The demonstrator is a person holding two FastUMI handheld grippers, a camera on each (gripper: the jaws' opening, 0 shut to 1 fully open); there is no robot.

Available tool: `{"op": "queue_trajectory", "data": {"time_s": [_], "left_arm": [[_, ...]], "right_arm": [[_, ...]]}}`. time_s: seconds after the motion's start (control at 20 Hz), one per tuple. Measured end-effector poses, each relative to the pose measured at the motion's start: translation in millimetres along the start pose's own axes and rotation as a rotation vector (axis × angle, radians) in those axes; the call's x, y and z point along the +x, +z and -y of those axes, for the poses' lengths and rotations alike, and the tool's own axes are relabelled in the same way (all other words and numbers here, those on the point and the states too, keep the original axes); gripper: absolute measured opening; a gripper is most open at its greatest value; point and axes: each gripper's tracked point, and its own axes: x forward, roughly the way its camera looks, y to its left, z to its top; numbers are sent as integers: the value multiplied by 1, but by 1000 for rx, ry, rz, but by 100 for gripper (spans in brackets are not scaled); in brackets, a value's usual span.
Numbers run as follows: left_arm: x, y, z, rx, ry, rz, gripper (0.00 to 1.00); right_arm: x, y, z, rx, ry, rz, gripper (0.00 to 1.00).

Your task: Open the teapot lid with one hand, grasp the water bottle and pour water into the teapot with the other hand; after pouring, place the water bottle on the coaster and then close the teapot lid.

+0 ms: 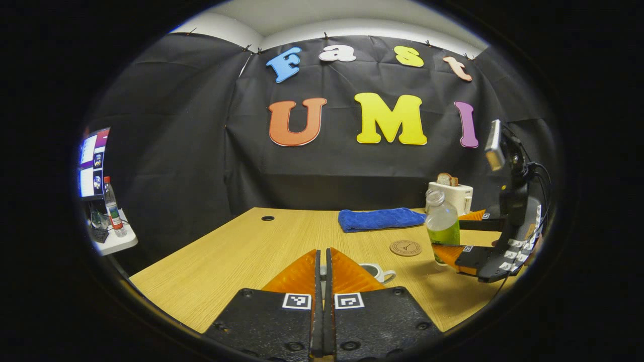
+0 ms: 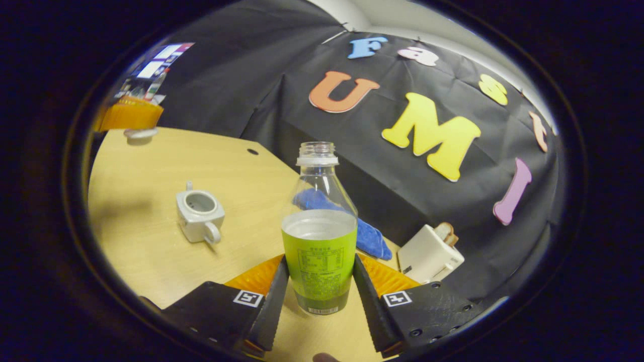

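Teapot [image 2: 199,215] sits open-topped on the table [image 2: 151,166], left of your right tongs [image 2: 320,281]. Your left tongs [image 2: 132,116], far left there, pinch the lid [image 2: 141,133], fingers nearly together. Bottle [image 2: 319,236] stands between your right fingers, both pressing its label. Coaster [image 1: 405,248] lies just left of the bottle; cloth [image 1: 380,219] and toaster [image 1: 450,193] lie behind.

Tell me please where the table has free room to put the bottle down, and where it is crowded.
Bare wood runs from the teapot toward the cable hole and the table's left edge. The coaster itself is free. It is crowded at the far right: blue towel, toaster, and the right gripper shut on the water bottle.
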Motion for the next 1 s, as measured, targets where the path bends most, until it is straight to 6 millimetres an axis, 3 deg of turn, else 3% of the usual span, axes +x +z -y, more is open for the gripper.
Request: {"op": "queue_trajectory", "data": {"time_s": [0.3,0.8,1.0], "left_arm": [[1,-5,-18,-33,2,-6,3],[2,-8,-32,-36,1,-2,2],[1,-8,-36,-42,7,1,2]], "right_arm": [[19,15,11,-450,-123,44,71],[36,41,-4,-856,-181,132,71],[33,52,-8,-969,-211,166,71]]}}
